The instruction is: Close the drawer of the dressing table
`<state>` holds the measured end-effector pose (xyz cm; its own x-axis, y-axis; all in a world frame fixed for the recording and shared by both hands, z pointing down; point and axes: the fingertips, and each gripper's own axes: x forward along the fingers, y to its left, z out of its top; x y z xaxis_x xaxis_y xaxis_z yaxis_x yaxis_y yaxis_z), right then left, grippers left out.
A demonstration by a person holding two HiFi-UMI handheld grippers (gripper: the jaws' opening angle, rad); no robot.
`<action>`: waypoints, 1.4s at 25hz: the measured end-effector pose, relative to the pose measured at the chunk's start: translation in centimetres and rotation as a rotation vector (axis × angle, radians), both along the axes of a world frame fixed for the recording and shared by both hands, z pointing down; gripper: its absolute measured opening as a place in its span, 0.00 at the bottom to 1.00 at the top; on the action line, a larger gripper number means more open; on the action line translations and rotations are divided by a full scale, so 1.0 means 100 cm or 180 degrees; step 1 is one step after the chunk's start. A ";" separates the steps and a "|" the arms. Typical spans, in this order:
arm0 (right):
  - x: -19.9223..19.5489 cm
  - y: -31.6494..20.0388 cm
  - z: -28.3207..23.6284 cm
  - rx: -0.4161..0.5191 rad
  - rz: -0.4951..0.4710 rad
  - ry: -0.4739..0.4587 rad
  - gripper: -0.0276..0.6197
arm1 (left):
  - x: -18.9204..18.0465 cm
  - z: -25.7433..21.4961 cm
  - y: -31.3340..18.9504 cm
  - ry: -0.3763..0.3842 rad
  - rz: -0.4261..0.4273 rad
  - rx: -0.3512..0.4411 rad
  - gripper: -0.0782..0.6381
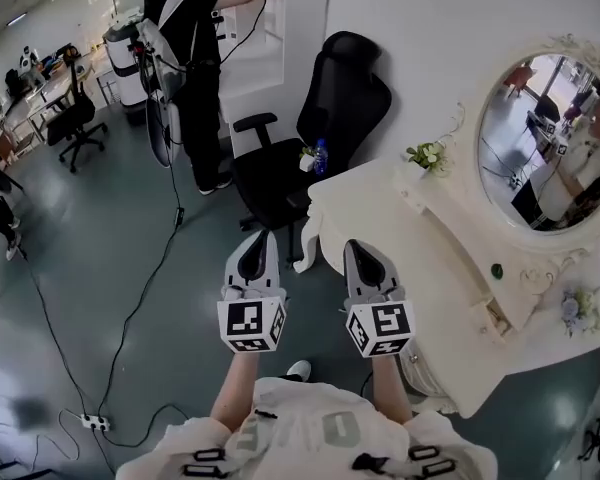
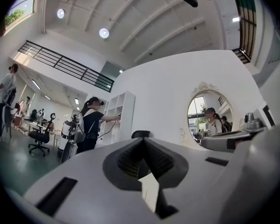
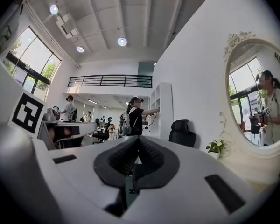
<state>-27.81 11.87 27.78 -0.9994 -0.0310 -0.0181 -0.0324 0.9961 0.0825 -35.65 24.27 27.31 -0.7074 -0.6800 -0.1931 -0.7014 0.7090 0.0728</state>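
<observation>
Overhead, a grey floor is stretching across the room, with a person standing at a white shelf in the background. A white dressing desk is standing against the wall on the right, its oval mirror reflecting the person wearing the rig. A black office chair is sitting just beside the desk's far end. The left gripper and right gripper are hovering side by side near the desk's outer edge, touching nothing. Both pairs of fingers are pressing together with nothing between them. A small drawer seems to be sticking slightly out of the tier below the mirror, well apart from both grippers. A flower pot is resting on the desk.
</observation>
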 end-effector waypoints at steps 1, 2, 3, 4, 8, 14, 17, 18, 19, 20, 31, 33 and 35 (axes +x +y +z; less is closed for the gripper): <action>-0.008 -0.004 -0.001 -0.0008 0.0026 -0.0003 0.06 | -0.007 -0.001 -0.007 -0.0013 0.0029 -0.0016 0.13; -0.016 -0.007 -0.002 -0.0021 0.0052 -0.0005 0.06 | -0.015 -0.002 -0.012 -0.0026 0.0043 -0.0028 0.14; -0.023 -0.011 -0.003 -0.0033 0.0078 -0.0005 0.06 | -0.022 -0.003 -0.017 -0.0044 0.0042 -0.0039 0.14; -0.029 -0.016 -0.004 -0.0040 0.0107 0.0000 0.06 | -0.029 -0.004 -0.020 -0.0065 0.0030 -0.0053 0.13; -0.041 -0.036 -0.006 -0.0096 0.0264 -0.0031 0.06 | -0.046 -0.006 -0.026 -0.0107 -0.0030 -0.0111 0.13; -0.055 -0.049 -0.008 -0.0199 0.0245 -0.0175 0.06 | -0.050 -0.004 -0.020 -0.0093 -0.0234 -0.0075 0.14; -0.059 -0.048 -0.007 -0.0201 0.0140 -0.0152 0.06 | -0.050 -0.005 -0.021 -0.0075 -0.0323 -0.0054 0.14; -0.060 -0.048 -0.007 -0.0209 0.0117 -0.0145 0.06 | -0.050 -0.005 -0.020 -0.0067 -0.0350 -0.0055 0.14; -0.061 -0.049 -0.007 -0.0226 0.0102 -0.0141 0.06 | -0.051 -0.006 -0.020 -0.0062 -0.0371 -0.0063 0.14; -0.063 -0.051 -0.008 -0.0248 0.0085 -0.0137 0.06 | -0.052 -0.007 -0.020 -0.0059 -0.0389 -0.0069 0.14; -0.068 -0.060 -0.008 -0.0379 -0.0051 -0.0167 0.57 | -0.051 -0.002 -0.024 -0.0039 -0.0478 -0.0130 0.14; -0.060 -0.067 -0.007 -0.0386 0.0022 -0.0167 0.57 | -0.047 -0.002 -0.030 -0.0045 -0.0426 -0.0129 0.14; -0.048 -0.079 -0.007 -0.0387 0.0147 -0.0177 0.57 | -0.042 -0.005 -0.041 -0.0071 -0.0331 -0.0120 0.14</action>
<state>-32.57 3.95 27.03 -0.9944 -0.0824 -0.0669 -0.0797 0.9959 -0.0418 -39.85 20.17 26.85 -0.7703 -0.6102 -0.1852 -0.6250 0.7800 0.0299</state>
